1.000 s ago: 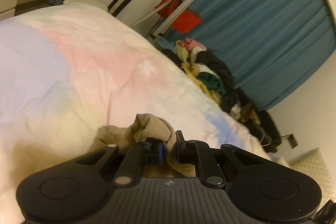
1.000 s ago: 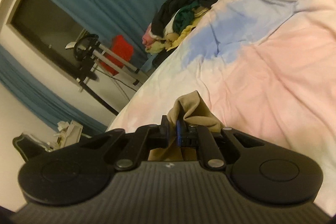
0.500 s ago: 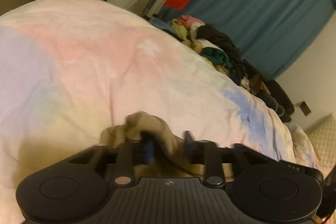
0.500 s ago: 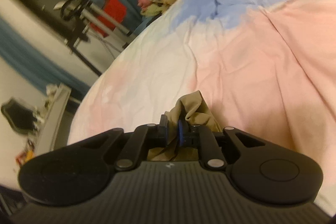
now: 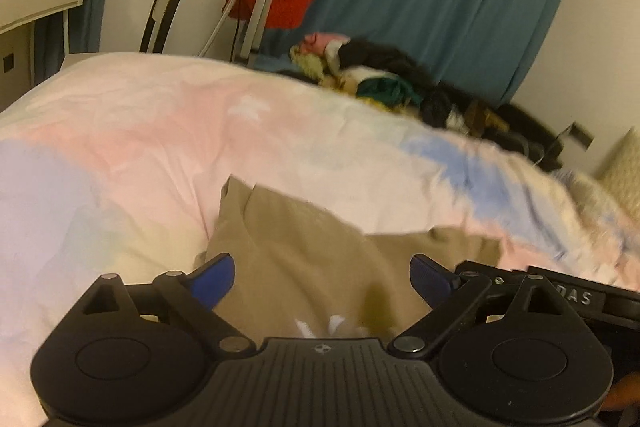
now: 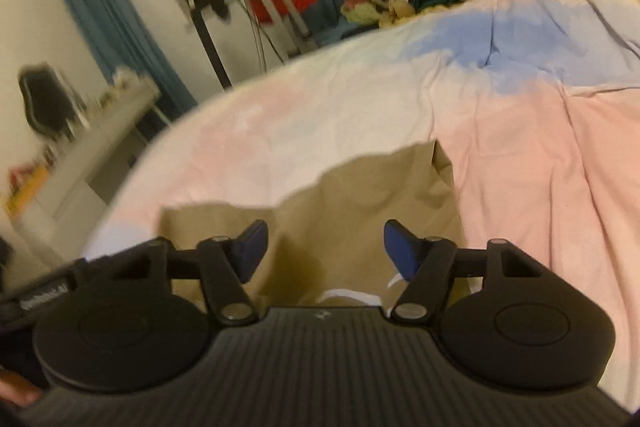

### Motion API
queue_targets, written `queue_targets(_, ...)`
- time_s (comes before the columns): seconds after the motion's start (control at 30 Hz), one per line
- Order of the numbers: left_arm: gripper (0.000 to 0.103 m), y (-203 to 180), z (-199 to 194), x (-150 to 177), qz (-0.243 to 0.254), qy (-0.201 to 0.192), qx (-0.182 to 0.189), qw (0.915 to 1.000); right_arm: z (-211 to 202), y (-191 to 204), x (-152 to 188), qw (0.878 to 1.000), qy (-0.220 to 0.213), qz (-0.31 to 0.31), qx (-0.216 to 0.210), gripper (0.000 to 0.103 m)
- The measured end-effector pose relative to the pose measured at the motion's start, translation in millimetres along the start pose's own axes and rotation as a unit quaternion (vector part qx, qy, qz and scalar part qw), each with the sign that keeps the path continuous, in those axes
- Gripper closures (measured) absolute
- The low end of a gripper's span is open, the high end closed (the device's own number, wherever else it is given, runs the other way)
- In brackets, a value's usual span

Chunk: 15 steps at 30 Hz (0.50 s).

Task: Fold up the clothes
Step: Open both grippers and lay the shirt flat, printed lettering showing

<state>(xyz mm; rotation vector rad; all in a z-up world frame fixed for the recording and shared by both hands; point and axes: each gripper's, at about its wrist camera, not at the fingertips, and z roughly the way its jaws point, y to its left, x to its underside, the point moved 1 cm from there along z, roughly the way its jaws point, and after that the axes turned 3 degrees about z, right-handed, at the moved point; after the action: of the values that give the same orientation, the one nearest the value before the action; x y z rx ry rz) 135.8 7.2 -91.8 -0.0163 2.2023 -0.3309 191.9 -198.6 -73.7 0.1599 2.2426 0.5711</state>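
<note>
- The tan garment [image 5: 304, 251] lies spread on the pastel duvet [image 5: 132, 131], toward its near edge, with a white label near the grippers.
- Left gripper [image 5: 322, 277] and right gripper [image 6: 324, 247] hover over it, tongs apart, holding nothing.
- Judgement: smooth wrinkles first, then pinch matching corners for an even fold.
- Unsorted clothes pile [image 5: 384, 83] sits at the bed's far edge.

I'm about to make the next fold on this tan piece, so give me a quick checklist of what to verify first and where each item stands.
1. Left gripper released: ok, jaws wide apart, nothing between them.
2. Right gripper released: ok, jaws wide apart over the cloth.
3. Tan garment lying on the duvet: ok, spread out, not bunched.
4. Garment edges squared: not ok, the far edge looks uneven and stepped.
5. Wrinkles smoothed: cannot tell, pictures are blurred.
6. Clothes pile away from the garment: ok, at the bed's far edge.
</note>
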Motion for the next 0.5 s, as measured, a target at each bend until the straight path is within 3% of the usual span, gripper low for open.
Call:
queue_targets(0.13,0.007,1.9,25.0,8.7,0.021,0.028,-0.025,0.9991,32.0,-0.6,3.2,0.999,0.006,-0.028,0.017,0.041)
queue_targets(0.27,0.007,-6.6,34.5,16.3,0.050,0.032,-0.048,0.9971,47.3,-0.8,7.1,0.999,-0.002,-0.038,0.026,0.041)
queue_targets(0.5,0.008,-13.8,9.7,21.8,0.046,0.018,-0.036,0.9982,5.9,3.4,7.6,0.999,-0.011,-0.035,0.011,0.041)
